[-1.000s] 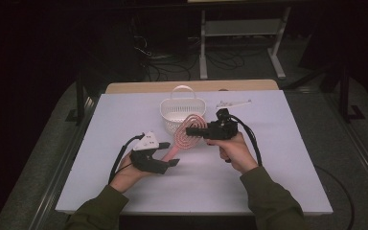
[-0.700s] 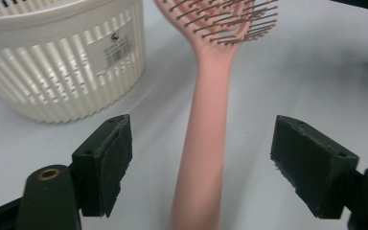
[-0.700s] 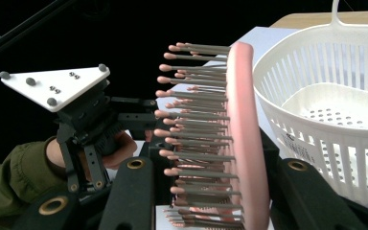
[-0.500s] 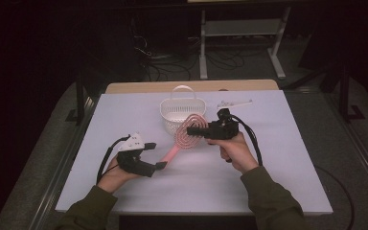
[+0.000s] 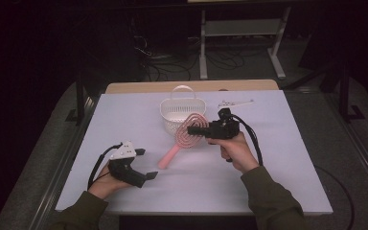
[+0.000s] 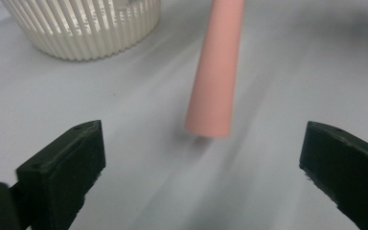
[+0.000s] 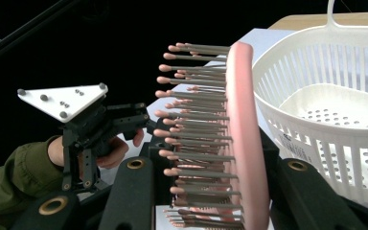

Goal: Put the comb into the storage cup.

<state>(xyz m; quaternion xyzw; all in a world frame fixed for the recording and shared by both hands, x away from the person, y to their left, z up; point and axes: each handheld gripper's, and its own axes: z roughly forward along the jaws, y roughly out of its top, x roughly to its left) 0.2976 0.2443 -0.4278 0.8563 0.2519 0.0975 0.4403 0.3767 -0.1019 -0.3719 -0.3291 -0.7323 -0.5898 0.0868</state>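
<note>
Since the earlier frame the left gripper (image 5: pixel 141 164) has drawn back off the pink plastic hairbrush (image 5: pixel 184 139), its jaws just opened wide and empty, while the right gripper (image 5: pixel 197 130) clamps the brush's oval bristled head beside the ribbed white basket (image 5: pixel 181 112) above the counter (image 5: pixel 278 167).

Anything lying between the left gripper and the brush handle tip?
No. In the left gripper view, bare table separates the open left gripper from the brush handle's tip.

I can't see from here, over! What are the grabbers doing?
Right gripper shut on pink hairbrush. Left gripper open, empty. White basket behind brush.
</note>
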